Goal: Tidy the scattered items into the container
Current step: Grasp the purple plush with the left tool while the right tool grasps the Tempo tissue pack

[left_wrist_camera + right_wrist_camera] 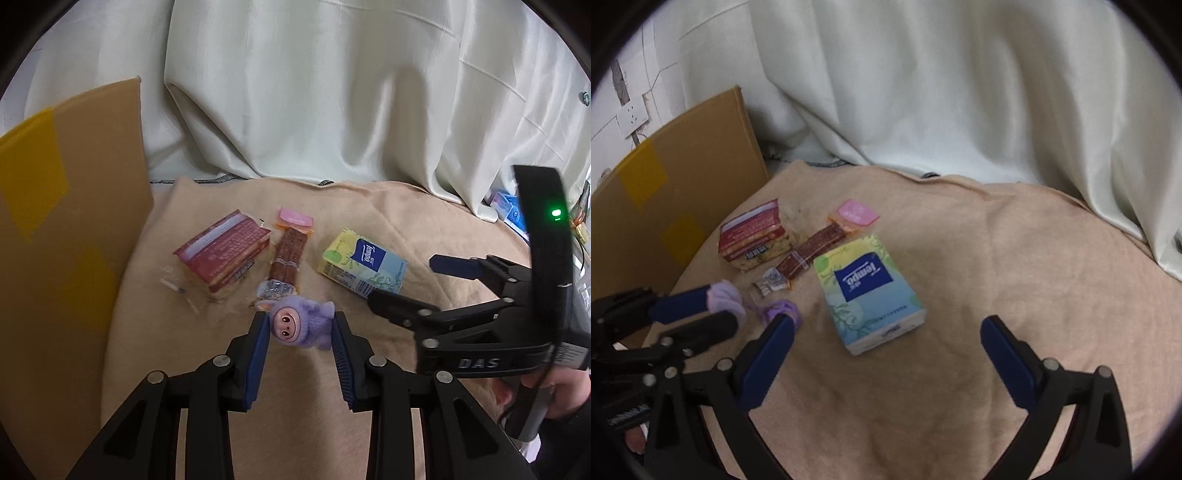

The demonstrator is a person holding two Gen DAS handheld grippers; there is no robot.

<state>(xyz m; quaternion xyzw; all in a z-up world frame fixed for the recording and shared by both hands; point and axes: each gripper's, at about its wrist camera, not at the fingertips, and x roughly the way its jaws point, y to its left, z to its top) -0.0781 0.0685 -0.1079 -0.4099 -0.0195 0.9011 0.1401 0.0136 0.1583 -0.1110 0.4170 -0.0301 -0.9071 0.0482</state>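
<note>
Your left gripper (300,326) pinched the purple plush toy (303,323) at frame centre, seemingly lifted off the blanket (369,229). Your right gripper (886,330) gaped empty beneath the tissue pack (868,291); cardboard box (70,206) stood far left.

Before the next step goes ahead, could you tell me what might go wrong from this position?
The left gripper pinches only the soft purple plush toy at its fingertips, so it may slip out on the way to the cardboard box. The open right gripper sits close by, near the tissue pack, so the two grippers could bump.
</note>
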